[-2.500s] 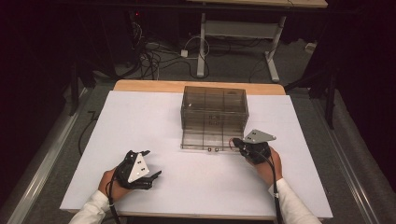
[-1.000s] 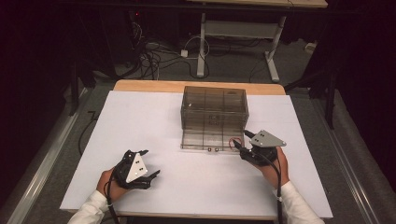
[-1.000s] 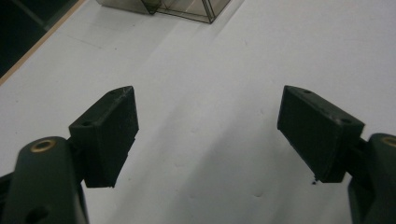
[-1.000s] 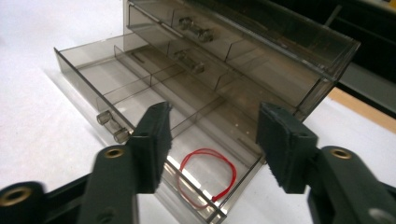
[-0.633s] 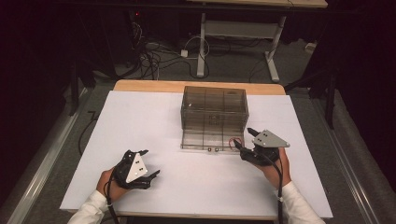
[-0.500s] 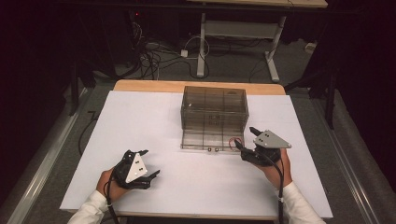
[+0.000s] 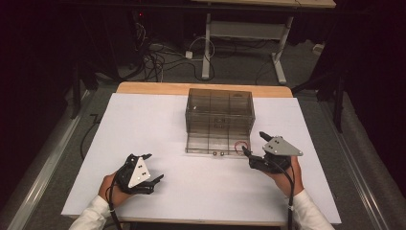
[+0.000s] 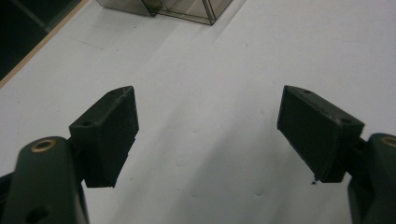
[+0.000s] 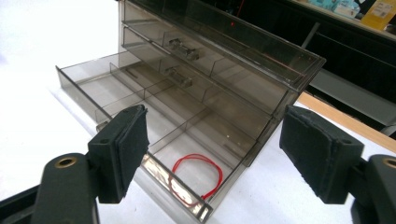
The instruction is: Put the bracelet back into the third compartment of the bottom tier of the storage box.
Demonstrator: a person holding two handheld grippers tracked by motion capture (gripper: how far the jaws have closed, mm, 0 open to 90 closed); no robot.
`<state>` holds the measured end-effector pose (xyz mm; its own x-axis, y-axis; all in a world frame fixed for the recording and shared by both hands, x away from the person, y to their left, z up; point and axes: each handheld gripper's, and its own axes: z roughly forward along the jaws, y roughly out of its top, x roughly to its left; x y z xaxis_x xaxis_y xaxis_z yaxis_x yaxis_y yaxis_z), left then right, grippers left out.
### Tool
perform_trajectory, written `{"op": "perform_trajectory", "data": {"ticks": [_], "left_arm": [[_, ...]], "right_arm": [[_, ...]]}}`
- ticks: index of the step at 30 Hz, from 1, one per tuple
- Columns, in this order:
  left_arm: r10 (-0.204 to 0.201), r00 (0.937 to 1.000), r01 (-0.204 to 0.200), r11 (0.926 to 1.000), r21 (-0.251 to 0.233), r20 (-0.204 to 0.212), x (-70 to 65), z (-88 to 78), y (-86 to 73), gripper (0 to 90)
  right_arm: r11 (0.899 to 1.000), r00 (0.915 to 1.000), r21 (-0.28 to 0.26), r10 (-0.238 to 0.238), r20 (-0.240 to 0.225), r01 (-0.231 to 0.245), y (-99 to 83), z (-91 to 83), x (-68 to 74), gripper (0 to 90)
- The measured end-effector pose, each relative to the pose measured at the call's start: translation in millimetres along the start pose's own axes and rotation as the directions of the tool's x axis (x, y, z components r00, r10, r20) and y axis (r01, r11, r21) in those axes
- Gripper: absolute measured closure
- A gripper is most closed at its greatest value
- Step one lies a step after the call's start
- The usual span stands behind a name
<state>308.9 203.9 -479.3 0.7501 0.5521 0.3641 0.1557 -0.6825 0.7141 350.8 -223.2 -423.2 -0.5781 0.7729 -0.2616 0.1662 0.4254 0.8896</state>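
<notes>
Right gripper view looks into a smoked, see-through plastic drawer cabinet (image 9: 224, 70) whose bottom drawer (image 9: 140, 107) is pulled out; thin walls split the drawer into compartments, and a red rubber band (image 9: 198, 179) lies as a loose loop flat on the floor of the end compartment nearest the camera. The two upper drawers are pushed in, each with a small clear handle. No label or writing can be read on the cabinet. From the high view the cabinet (image 7: 219, 112) stands on the white table (image 7: 143, 120), toward its far edge, with the band (image 7: 241, 145) at the right front corner of the open drawer. The right gripper (image 7: 253, 145) hovers just beside that corner, its jaws having just been opening, now spread wide with nothing between them. The left gripper (image 7: 154, 167) sits low near the table's near edge, well apart from the cabinet, jaws spread and empty over bare tabletop.
</notes>
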Motion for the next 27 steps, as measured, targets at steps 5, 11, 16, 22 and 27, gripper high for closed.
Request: {"op": "perform_trajectory", "data": {"ticks": [5, 11, 16, 22, 27], "left_arm": [[0.0, 1.0, 0.0, 1.0, 0.001, 0.0, -0.3, 0.0, 0.1, 19.8], [-0.002, 1.0, 0.002, 1.0, 0.0, 0.001, -0.7, 0.5, 0.4, 19.8], [0.0, 1.0, 0.0, 1.0, 0.0, 0.001, -0.7, 0.5, 0.5, 19.8], [-0.001, 1.0, 0.001, 1.0, -0.001, 0.004, -1.1, 1.1, 0.9, 19.8], [-0.004, 1.0, 0.004, 1.0, -0.002, 0.006, -1.0, 1.5, 0.9, 19.8]], "right_arm": [[1.0, 1.0, -0.001, 0.002, -0.004, -0.002, -2.7, -5.1, 0.7, 24.3], [1.0, 1.0, -0.001, -0.002, -0.001, 0.002, -5.7, -10.3, 0.3, 25.2], [1.0, 1.0, 0.003, -0.007, -0.001, 0.007, -11.0, -15.2, 1.6, 26.2], [1.0, 0.9998, 0.006, -0.016, -0.007, 0.016, -14.4, -20.2, 3.0, 26.3], [1.0, 0.9998, 0.003, -0.017, -0.011, 0.017, -17.1, -25.2, 3.8, 27.0]]}}
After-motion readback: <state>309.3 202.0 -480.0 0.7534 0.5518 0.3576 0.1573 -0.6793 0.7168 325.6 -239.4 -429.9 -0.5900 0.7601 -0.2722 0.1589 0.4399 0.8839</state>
